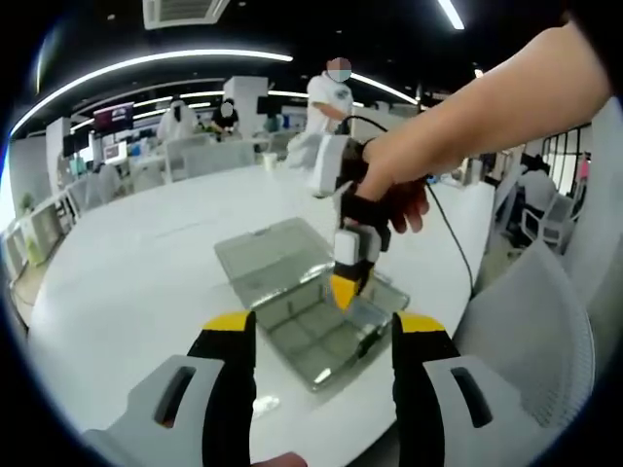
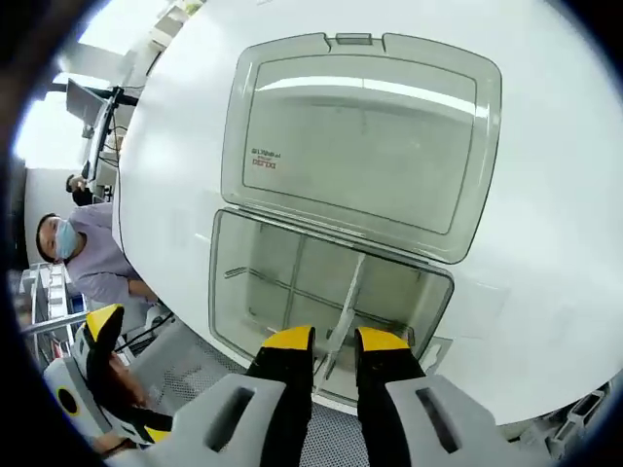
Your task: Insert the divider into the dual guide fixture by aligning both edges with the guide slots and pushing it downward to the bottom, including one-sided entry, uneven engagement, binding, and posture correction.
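A clear plastic box (image 2: 253, 282) with inner guide walls lies on the white table (image 2: 545, 243), its hinged lid (image 2: 360, 136) folded flat beyond it. My right gripper (image 2: 334, 342) hangs over the box's near edge, its jaws nearly together on a thin clear divider (image 2: 348, 292) that stands edge-on inside the box. In the left gripper view the same box (image 1: 307, 326) sits ahead, and the right gripper (image 1: 347, 290), held by a hand (image 1: 389, 180), points down into it. My left gripper (image 1: 323, 323) is open, short of the box and holding nothing.
A grey mesh chair (image 1: 545, 331) stands at the table's right edge. People (image 1: 329, 97) and desks fill the room beyond the table. The left gripper (image 2: 97, 336) and a seated person (image 2: 92, 258) are at the left of the right gripper view.
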`<move>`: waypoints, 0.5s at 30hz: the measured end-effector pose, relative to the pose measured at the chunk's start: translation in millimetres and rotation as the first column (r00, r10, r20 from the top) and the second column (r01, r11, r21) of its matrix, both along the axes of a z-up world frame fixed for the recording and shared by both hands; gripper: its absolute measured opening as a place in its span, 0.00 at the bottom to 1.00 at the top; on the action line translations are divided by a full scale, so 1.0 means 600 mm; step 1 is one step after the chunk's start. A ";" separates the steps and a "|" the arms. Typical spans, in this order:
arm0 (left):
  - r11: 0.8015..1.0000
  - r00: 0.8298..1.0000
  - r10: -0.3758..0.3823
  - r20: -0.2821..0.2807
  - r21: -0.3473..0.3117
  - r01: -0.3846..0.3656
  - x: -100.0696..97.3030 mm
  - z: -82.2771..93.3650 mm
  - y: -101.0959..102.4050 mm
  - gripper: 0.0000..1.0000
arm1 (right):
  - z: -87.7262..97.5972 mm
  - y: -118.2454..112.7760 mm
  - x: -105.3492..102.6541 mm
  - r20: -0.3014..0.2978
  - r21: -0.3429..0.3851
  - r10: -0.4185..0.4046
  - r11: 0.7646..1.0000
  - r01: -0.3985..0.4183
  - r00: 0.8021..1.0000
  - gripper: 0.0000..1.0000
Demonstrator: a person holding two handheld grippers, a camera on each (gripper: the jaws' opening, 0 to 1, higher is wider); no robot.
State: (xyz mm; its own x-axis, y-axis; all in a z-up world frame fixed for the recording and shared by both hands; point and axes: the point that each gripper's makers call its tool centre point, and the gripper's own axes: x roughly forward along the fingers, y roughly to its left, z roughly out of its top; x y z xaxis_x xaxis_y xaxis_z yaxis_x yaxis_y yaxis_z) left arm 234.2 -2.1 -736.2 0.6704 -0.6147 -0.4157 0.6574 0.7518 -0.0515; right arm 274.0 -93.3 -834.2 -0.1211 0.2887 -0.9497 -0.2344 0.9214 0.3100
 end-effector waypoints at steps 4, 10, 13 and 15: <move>1.000 1.000 -0.001 0.002 0.006 0.001 0.002 0.001 0.004 0.54 | 0.010 -0.005 0.005 0.033 0.038 0.000 0.999 -0.002 0.999 0.11; 1.000 1.000 -0.006 0.002 0.016 0.006 0.001 0.002 0.006 0.54 | 0.031 -0.004 0.001 0.064 0.095 -0.002 0.996 -0.004 0.998 0.00; 1.000 1.000 -0.009 0.000 0.019 0.009 0.001 0.002 0.005 0.54 | 0.036 -0.009 -0.003 0.079 0.106 0.003 0.994 -0.012 0.997 0.00; 1.000 1.000 -0.007 -0.002 0.018 0.007 0.003 0.003 0.006 0.54 | 0.038 -0.010 -0.001 0.095 0.132 0.001 0.991 -0.013 0.996 0.00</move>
